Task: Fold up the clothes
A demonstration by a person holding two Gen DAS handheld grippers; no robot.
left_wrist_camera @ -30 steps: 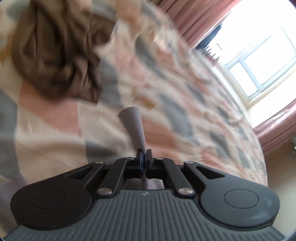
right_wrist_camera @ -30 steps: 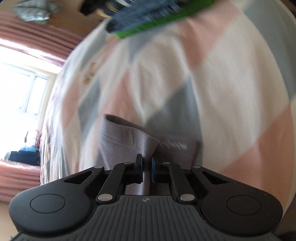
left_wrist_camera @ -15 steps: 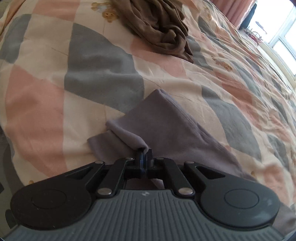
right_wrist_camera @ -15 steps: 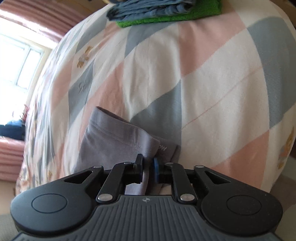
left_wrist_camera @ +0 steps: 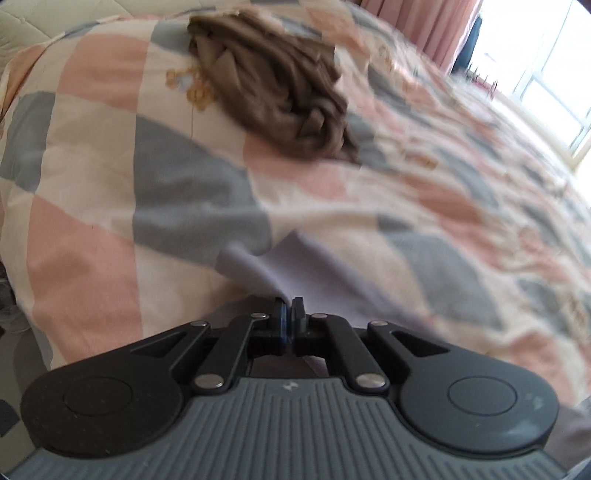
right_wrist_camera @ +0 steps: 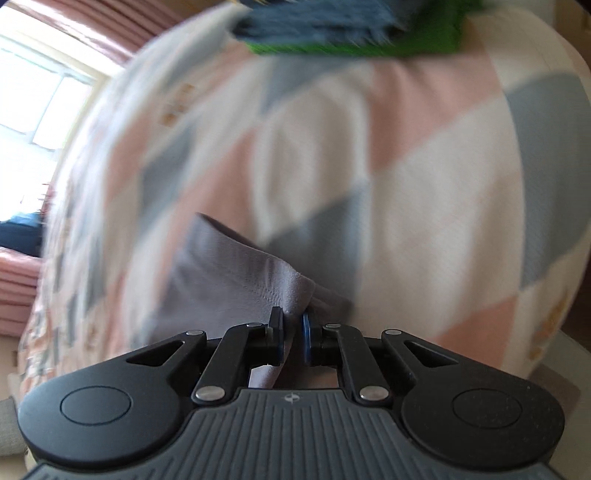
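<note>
A grey garment (left_wrist_camera: 314, 273) lies partly folded on the checked quilt (left_wrist_camera: 110, 184) of a bed. In the left wrist view my left gripper (left_wrist_camera: 288, 306) is shut on a bunched edge of it, low over the quilt. The right wrist view shows the same grey garment (right_wrist_camera: 229, 280) with its hemmed edge drawn up into my right gripper (right_wrist_camera: 293, 317). Those jaws are closing, with a fold of the cloth pinched between the pads. Both views are blurred by motion.
A crumpled brown garment (left_wrist_camera: 280, 92) lies further up the quilt. A folded blue piece on a green one (right_wrist_camera: 332, 26) sits at the far end in the right view. Pink curtains (left_wrist_camera: 436, 26) and a bright window (left_wrist_camera: 554, 92) lie beyond the bed.
A second ago the left gripper held the grey cloth up as a narrow hanging strip; it has since swung across and lower, and the cloth now rests spread on the quilt. The right gripper stayed put.
</note>
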